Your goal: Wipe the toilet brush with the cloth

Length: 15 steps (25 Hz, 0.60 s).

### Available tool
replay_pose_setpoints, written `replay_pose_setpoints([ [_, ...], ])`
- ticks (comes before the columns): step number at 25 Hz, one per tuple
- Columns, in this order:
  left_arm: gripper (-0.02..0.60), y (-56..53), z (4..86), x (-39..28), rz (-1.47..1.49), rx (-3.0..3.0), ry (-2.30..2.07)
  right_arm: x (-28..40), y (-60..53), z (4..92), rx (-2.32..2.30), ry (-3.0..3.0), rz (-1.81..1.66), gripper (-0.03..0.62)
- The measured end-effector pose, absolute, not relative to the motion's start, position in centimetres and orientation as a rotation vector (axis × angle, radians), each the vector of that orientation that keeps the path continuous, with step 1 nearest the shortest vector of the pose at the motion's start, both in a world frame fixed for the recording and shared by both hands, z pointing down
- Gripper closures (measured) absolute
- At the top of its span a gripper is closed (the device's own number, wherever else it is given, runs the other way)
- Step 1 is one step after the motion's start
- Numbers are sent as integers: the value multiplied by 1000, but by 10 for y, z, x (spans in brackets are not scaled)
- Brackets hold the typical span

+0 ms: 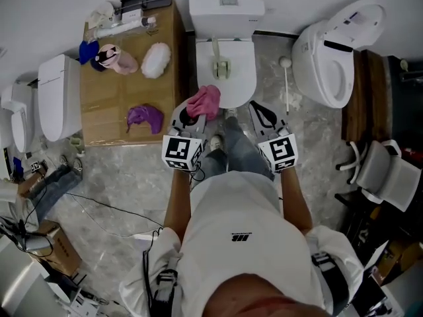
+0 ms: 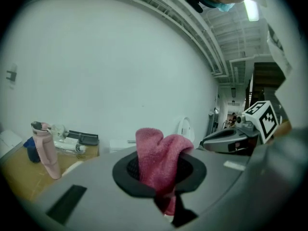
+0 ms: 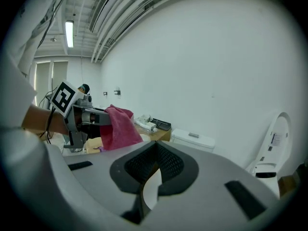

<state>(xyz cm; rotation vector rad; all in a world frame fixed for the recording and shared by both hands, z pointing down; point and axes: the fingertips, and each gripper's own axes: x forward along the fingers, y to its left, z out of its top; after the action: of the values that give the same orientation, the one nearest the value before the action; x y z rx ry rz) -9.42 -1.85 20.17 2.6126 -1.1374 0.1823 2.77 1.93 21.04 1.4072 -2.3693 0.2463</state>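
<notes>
My left gripper [image 1: 192,115] is shut on a pink cloth [image 1: 205,101], which bunches up above its fingertips just in front of the white toilet [image 1: 225,78]. The left gripper view shows the cloth [image 2: 161,158] pinched between the jaws. A pale brush-like object [image 1: 221,62] lies on the closed toilet lid. A white long-handled brush [image 1: 286,81] stands on the floor right of that toilet. My right gripper [image 1: 262,113] is shut with nothing in it, level with the left one. In the right gripper view its jaws [image 3: 155,147] meet, and the cloth [image 3: 119,127] hangs at the left.
A wooden table [image 1: 106,114] at the left holds a purple cloth [image 1: 145,117], a white fluffy item [image 1: 156,59] and a pink bottle [image 2: 45,148]. Another toilet [image 1: 334,55] stands at the right and one [image 1: 56,91] at the left. Cables [image 1: 99,207] lie on the floor.
</notes>
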Motion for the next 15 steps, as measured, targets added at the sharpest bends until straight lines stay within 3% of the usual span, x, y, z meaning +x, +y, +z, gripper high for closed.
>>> replay_pose_setpoints([
  [15,529,-121,310,-65,251,2516,-1209,45,-95,312,1285,-2411,289,597],
])
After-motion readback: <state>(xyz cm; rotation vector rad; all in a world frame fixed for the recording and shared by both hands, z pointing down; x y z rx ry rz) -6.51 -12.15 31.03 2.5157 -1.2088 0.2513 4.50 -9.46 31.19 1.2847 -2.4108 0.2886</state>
